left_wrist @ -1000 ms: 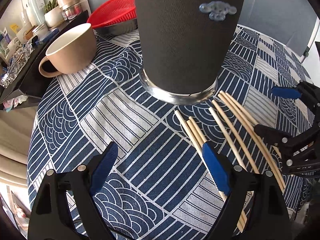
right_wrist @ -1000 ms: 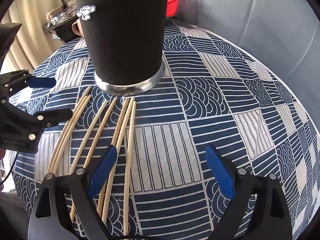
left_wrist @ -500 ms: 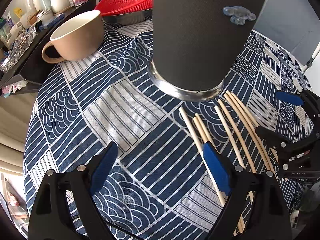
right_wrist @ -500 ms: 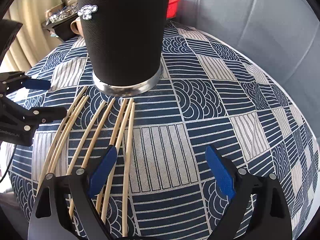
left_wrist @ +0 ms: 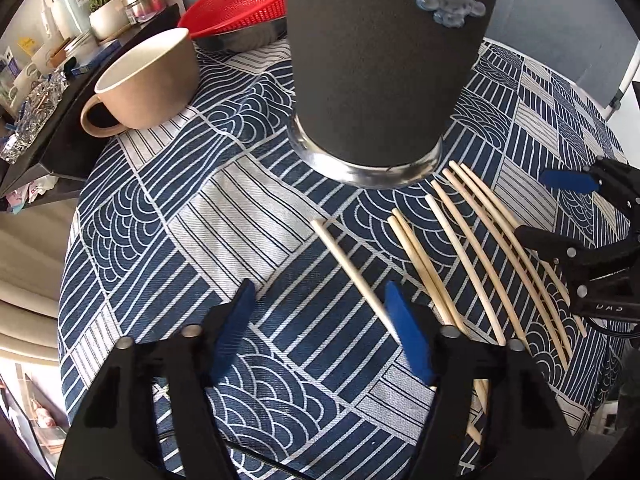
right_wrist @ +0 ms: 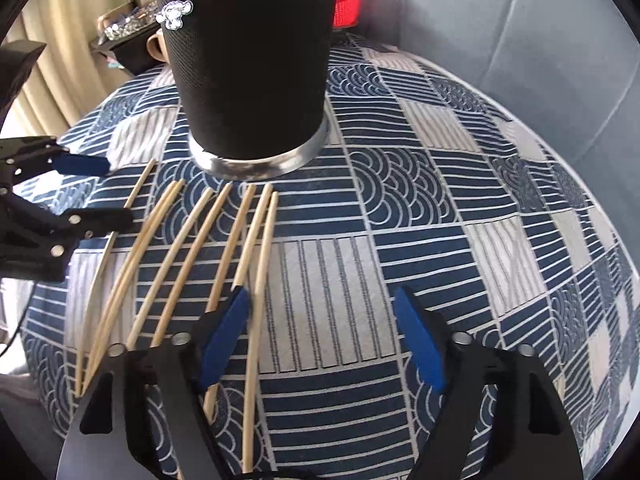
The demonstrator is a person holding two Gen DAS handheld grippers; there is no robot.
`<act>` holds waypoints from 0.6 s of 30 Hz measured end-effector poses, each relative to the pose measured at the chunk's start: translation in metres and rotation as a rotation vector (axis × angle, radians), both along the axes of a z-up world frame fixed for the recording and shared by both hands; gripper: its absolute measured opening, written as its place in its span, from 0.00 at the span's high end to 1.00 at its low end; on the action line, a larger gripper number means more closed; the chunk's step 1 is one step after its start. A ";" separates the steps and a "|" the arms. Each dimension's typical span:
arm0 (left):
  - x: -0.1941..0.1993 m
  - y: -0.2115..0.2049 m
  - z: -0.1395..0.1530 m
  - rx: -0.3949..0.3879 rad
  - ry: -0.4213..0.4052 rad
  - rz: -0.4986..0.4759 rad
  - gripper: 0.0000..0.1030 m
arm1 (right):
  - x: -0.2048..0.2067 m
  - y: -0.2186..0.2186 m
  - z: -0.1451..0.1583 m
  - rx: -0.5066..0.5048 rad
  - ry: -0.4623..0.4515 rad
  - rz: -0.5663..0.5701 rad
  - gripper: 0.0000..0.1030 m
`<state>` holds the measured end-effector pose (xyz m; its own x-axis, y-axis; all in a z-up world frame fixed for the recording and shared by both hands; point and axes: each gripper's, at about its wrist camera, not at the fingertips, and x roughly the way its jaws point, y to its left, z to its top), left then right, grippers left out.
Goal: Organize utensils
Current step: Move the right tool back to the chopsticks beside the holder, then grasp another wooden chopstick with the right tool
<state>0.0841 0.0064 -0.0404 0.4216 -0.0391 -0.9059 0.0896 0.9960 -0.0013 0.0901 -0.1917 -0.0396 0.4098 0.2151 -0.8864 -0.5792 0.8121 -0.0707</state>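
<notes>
Bamboo chopsticks (right_wrist: 192, 248) fan across the desk (right_wrist: 440, 200) at lower left, below the tall black holder (right_wrist: 252, 60). Both the left hand-held gripper (left_wrist: 320, 332) and right hand-held gripper (right_wrist: 324, 336) hang spread, empty. The sticks look light, stiff and prone to rolling; pinch one mid-length.

Tall black holder (left_wrist: 384, 60) stands upright mid-cloth, blocking straight-ahead travel for both grippers. Chopsticks (right_wrist: 192, 248) fan out flat in front of its base; tips near the metal ring, possibly touching. Bare tablecloth (right_wrist: 460, 208) right of holder gives open passage. Beige mug (left_wrist: 148, 80) and red basket (left_wrist: 236, 12) crowd the far left edge.
</notes>
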 end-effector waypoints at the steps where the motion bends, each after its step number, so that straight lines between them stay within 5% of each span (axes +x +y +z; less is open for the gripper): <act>1: 0.000 0.001 0.000 -0.002 -0.002 0.009 0.46 | 0.001 0.000 0.000 0.001 0.004 0.002 0.45; 10: -0.005 0.009 0.002 0.017 -0.004 -0.060 0.64 | 0.012 0.016 0.002 -0.048 0.072 0.050 0.59; 13: -0.008 0.010 0.003 0.044 0.005 -0.095 0.67 | 0.014 0.023 0.002 -0.050 0.132 0.099 0.81; 18: -0.008 0.017 0.003 -0.005 0.043 -0.123 0.80 | 0.020 0.027 0.002 -0.038 0.178 0.115 0.88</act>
<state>0.0757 0.0235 -0.0376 0.3737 -0.0928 -0.9229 0.2105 0.9775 -0.0130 0.1101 -0.1647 -0.0378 0.2204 0.2161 -0.9512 -0.6737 0.7389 0.0118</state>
